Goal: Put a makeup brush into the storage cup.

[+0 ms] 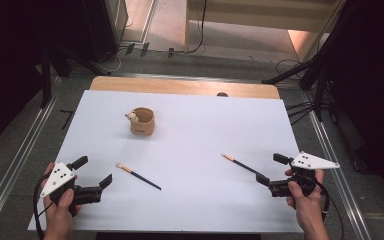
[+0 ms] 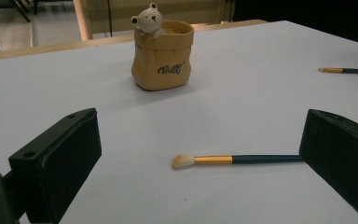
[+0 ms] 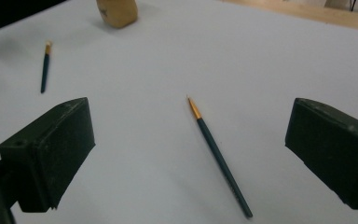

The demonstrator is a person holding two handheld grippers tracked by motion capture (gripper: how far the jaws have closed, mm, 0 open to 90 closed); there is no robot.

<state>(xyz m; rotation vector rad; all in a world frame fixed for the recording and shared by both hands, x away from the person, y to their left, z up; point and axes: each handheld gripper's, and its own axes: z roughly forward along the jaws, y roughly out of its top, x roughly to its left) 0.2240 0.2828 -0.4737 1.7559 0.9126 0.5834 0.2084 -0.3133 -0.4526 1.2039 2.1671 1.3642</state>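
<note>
1. High view: a white sheet [image 1: 190, 165] is seen laid over a wooden table [image 1: 180, 86]. The left gripper [image 1: 94, 172] is held in the person's left hand [image 1: 60, 205] at the near left of the sheet; the right gripper [image 1: 271, 170] is held in the right hand [image 1: 305, 197] at the near right.
2. Left gripper: its jaws are recorded as standing wide apart, with nothing between the pads. A flat brush [image 1: 138, 176] with a pale tuft, gold ferrule and dark handle is noted lying on the sheet just beside this gripper. In the left gripper view the same flat brush [image 2: 233, 160] lies across the gap ahead of the jaws, its handle end passing behind the right-hand jaw in that picture; contact cannot be told.
3. Right gripper: its jaws are likewise recorded as wide apart and empty. A thin pointed brush [image 1: 240, 164] lies on the sheet, its handle end close to this gripper. In the right gripper view the pointed brush [image 3: 218, 155] is seen between the two jaws, on the sheet, touched by neither.
4. Tan bag-shaped holder [image 1: 142, 122]: found upright toward the far left-centre of the sheet, well apart from both brushes and both grippers. A small white bear figure [image 2: 148, 20] is seen at its rim in the left gripper view.
</note>
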